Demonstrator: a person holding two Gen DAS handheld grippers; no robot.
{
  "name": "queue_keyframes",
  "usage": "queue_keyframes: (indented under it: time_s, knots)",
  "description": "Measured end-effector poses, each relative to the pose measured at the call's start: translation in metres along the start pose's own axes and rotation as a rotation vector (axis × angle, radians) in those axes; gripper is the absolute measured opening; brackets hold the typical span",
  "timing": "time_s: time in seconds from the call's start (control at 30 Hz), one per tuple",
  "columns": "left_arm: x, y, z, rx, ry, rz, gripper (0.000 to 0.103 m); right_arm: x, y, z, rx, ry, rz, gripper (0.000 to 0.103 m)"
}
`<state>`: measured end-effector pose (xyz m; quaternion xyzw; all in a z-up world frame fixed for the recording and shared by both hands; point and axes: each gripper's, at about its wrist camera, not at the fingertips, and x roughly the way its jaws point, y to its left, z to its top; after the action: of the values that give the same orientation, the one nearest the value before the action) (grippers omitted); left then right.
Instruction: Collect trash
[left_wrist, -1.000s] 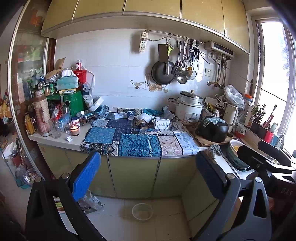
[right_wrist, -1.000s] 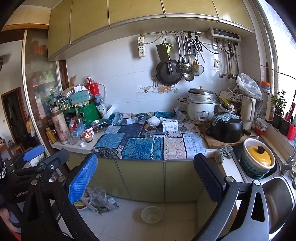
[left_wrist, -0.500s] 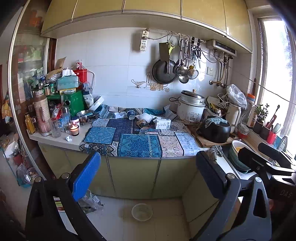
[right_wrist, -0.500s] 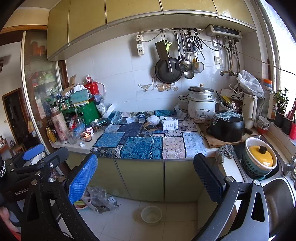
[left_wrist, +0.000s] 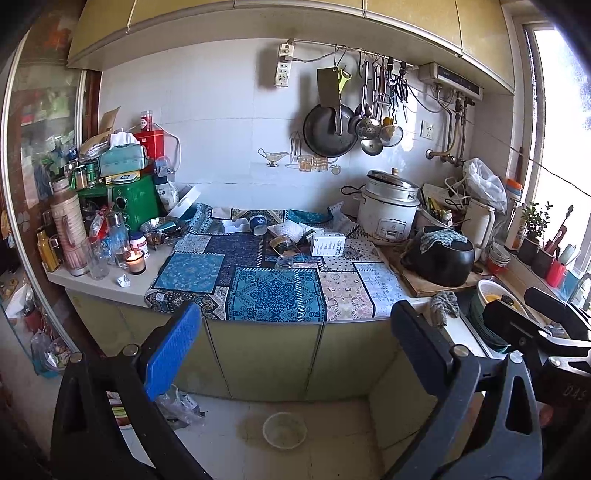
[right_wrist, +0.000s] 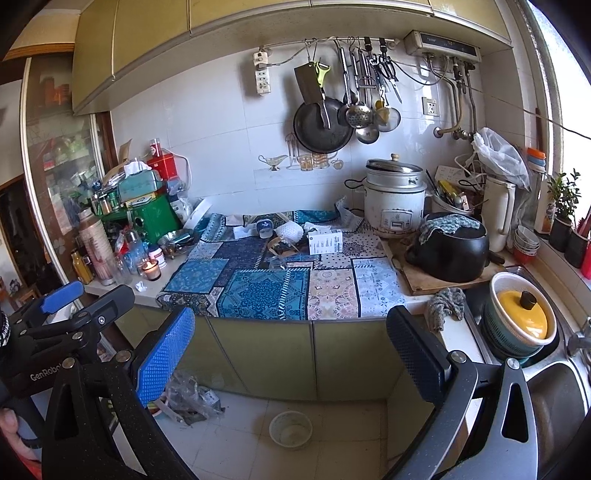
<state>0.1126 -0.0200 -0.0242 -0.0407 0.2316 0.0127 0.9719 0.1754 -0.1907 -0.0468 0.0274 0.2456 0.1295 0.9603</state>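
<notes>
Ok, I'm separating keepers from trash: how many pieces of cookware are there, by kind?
White electric rice cooker: 1
Black round pot under a knitted cloth: 1
Black frying pan hanging on the wall: 1
Yellow-lidded pot in a white basket: 1
Total: 4

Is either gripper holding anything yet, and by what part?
Nothing. The left gripper and right gripper are both open and empty, short of the counter.

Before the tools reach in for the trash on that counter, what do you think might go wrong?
1. The lit candle stands right by the crumpled paper; a reach there might meet the flame.
2. Drinking glasses crowd that corner and could be knocked over.
3. Litter around the white box lies on a loose patchwork cloth, which may drag things along.
</notes>
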Motion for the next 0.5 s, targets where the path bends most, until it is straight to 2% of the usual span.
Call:
queue_keyframes:
  time_s: [0.3,0.5]
  knots:
    - [0.126,0.039,0.039,-0.012,0.026,-0.019,0.103,0.096,-0.008,0.028,0.032,0.029,-0.048,0.103]
    - [0.239,0.064,0.072,0.019,0.137,-0.039,0.103,0.170,-0.008,0.056,0.047,0.080,-0.124,0.103]
